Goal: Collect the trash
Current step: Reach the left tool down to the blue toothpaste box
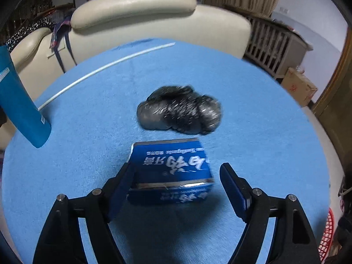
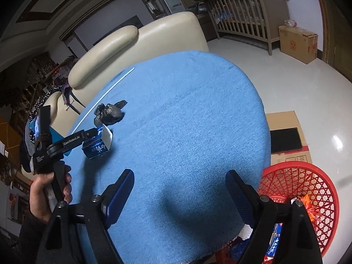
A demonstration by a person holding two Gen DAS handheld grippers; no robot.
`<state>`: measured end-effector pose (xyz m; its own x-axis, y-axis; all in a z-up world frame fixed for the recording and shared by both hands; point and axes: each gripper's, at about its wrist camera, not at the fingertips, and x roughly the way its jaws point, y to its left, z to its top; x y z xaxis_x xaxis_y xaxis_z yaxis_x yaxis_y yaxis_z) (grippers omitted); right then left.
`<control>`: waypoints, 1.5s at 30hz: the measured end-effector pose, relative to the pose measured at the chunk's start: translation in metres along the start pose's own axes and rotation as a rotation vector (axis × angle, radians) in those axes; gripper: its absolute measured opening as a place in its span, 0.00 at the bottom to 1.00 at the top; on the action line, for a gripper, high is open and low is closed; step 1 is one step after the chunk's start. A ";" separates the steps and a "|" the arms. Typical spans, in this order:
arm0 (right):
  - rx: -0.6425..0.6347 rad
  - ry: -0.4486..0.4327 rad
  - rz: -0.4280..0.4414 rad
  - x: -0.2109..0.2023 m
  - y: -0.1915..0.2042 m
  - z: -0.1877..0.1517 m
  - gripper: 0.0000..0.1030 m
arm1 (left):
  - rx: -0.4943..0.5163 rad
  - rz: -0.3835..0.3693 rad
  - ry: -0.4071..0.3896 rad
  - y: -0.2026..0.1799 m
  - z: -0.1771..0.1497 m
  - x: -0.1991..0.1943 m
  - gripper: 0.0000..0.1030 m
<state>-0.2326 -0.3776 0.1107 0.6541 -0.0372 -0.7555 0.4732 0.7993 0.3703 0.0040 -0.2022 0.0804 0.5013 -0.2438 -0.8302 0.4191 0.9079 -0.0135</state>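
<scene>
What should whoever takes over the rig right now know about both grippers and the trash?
Left gripper: open, jaws straddling the blue toothpaste box on the table, not yet closed.
Right gripper: open and empty above the table's near edge.
Done: some trash already lies in the red basket on the floor.
Left: the box, the crumpled black bag and the white straw.

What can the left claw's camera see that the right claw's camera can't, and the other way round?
Only the left view shows the left claw from behind, open around the blue box, and the box's printed top.

Only the right view shows the red basket beside the table with trash in it, the open, empty right claw, and the hand holding the left tool.

Both show the box, the black bag, the white straw and the blue table.
</scene>
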 end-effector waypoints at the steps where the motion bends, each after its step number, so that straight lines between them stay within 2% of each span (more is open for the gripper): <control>1: -0.002 0.002 0.000 0.001 0.001 0.001 0.85 | 0.013 0.015 0.021 -0.001 0.000 0.008 0.83; 4: -0.009 0.008 0.002 0.005 0.004 0.002 0.85 | 0.045 0.047 0.026 -0.003 -0.002 0.020 0.85; 8: -0.021 0.017 0.005 0.011 0.010 0.003 0.85 | 0.025 0.004 0.016 0.003 -0.004 0.016 0.84; 9: -0.025 0.020 0.005 0.013 0.013 0.004 0.85 | 0.009 -0.013 0.006 0.008 -0.005 0.014 0.73; 10: -0.031 0.024 0.007 0.016 0.015 0.004 0.85 | 0.009 -0.005 0.011 0.011 -0.005 0.014 0.41; 11: -0.033 0.025 0.009 0.017 0.017 0.005 0.85 | 0.004 0.014 0.026 0.016 -0.005 0.016 0.25; 12: -0.039 0.026 0.013 0.019 0.021 0.006 0.85 | -0.019 -0.003 0.034 0.023 -0.006 0.017 0.14; 14: -0.049 0.031 0.020 0.023 0.027 0.008 0.85 | -0.047 -0.043 0.038 0.033 -0.005 0.013 0.14; 15: -0.055 0.033 0.026 0.025 0.031 0.009 0.85 | -0.054 -0.060 0.033 0.035 -0.006 0.011 0.17; 17: -0.070 0.031 0.038 0.027 0.039 0.010 0.85 | -0.080 -0.133 0.010 0.047 -0.004 -0.002 0.40; 18: -0.075 0.032 0.042 0.028 0.042 0.010 0.85 | -0.085 -0.146 0.002 0.050 -0.002 -0.006 0.72; 19: -0.080 0.035 0.047 0.030 0.046 0.010 0.85 | -0.090 -0.154 -0.029 0.057 0.001 -0.015 0.85; 21: -0.084 0.039 0.053 0.032 0.049 0.010 0.85 | -0.067 -0.145 -0.075 0.067 0.006 -0.027 0.85; 23: -0.088 0.045 0.057 0.034 0.052 0.008 0.85 | -0.037 -0.152 -0.074 0.072 0.014 -0.027 0.85; 24: -0.089 0.047 0.057 0.035 0.053 0.008 0.85 | 0.002 -0.182 -0.076 0.074 0.022 -0.026 0.85; 28: -0.087 0.052 0.049 0.034 0.051 0.008 0.85 | 0.194 -0.268 -0.010 0.051 0.049 -0.012 0.85; 33: -0.070 0.042 0.027 0.026 0.042 0.009 0.85 | 0.385 -0.315 0.095 0.028 0.062 0.006 0.85; 34: -0.066 0.042 0.023 0.026 0.040 0.009 0.85 | 0.421 -0.318 0.130 0.023 0.057 0.009 0.85; 36: -0.050 0.034 0.019 0.022 0.035 0.009 0.85 | 0.485 -0.375 0.190 0.017 0.040 0.006 0.85; 37: -0.047 0.030 0.019 0.020 0.034 0.009 0.85 | 0.513 -0.381 0.198 0.015 0.031 0.000 0.85; 39: -0.040 0.029 0.022 0.020 0.031 0.009 0.85 | 0.558 -0.376 0.195 0.013 0.015 -0.014 0.85; 42: -0.041 0.037 0.035 0.023 0.032 0.007 0.85 | 0.608 -0.430 0.211 0.011 -0.016 -0.051 0.85; 43: -0.044 0.037 0.043 0.024 0.033 0.007 0.85 | 0.637 -0.423 0.197 0.009 -0.023 -0.060 0.85; 45: -0.054 0.037 0.053 0.024 0.037 0.005 0.85 | 0.679 -0.361 0.129 0.008 -0.027 -0.076 0.85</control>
<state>-0.1965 -0.3517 0.1088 0.6548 0.0275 -0.7553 0.4050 0.8310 0.3814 -0.0517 -0.1673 0.1287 0.1715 -0.4053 -0.8980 0.9320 0.3621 0.0146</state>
